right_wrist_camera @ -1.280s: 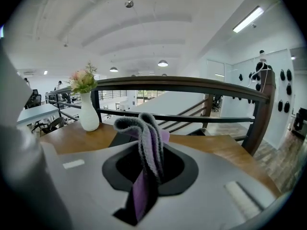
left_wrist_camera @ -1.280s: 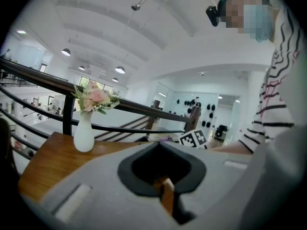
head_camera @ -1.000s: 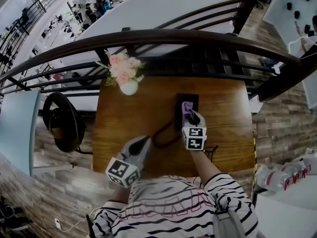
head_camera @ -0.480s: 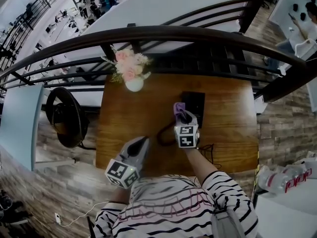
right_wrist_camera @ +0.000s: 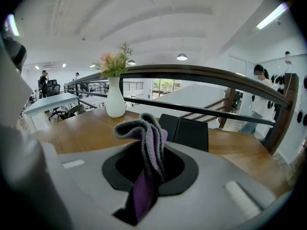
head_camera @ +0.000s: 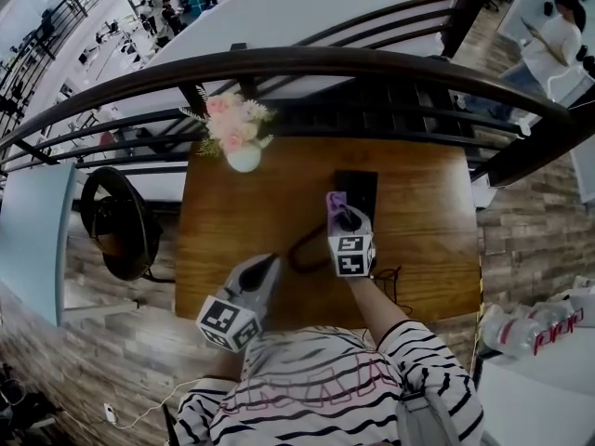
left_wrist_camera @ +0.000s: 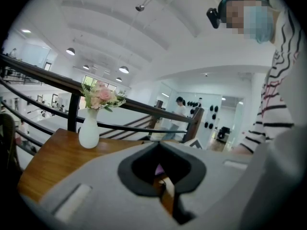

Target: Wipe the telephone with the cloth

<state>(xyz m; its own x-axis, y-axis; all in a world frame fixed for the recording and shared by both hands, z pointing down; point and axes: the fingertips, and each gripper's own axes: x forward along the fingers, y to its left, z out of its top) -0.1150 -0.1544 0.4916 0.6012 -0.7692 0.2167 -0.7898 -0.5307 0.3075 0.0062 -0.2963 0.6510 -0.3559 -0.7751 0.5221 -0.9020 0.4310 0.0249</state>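
Observation:
A black telephone (head_camera: 361,186) lies flat on the wooden table (head_camera: 232,221), right of the middle; in the right gripper view the telephone (right_wrist_camera: 187,132) is just beyond the jaws. My right gripper (head_camera: 342,214) is shut on a purple and grey cloth (head_camera: 336,200), which hangs at the telephone's near left corner. The cloth (right_wrist_camera: 146,143) stands bunched up out of the right gripper (right_wrist_camera: 148,169). My left gripper (head_camera: 271,264) is shut with nothing in it, low over the table's near left part. The left gripper (left_wrist_camera: 160,150) points toward the table's middle.
A white vase of pink flowers (head_camera: 240,142) stands at the table's far left. A black cord (head_camera: 302,249) loops on the table between the grippers. A dark railing (head_camera: 307,63) runs behind the table. A black chair (head_camera: 116,226) is at the left, and bottles (head_camera: 530,328) lie at the right.
My right gripper has drawn the cloth a little left and toward me, from over the telephone's near end to its near left corner. The left gripper has stayed put.

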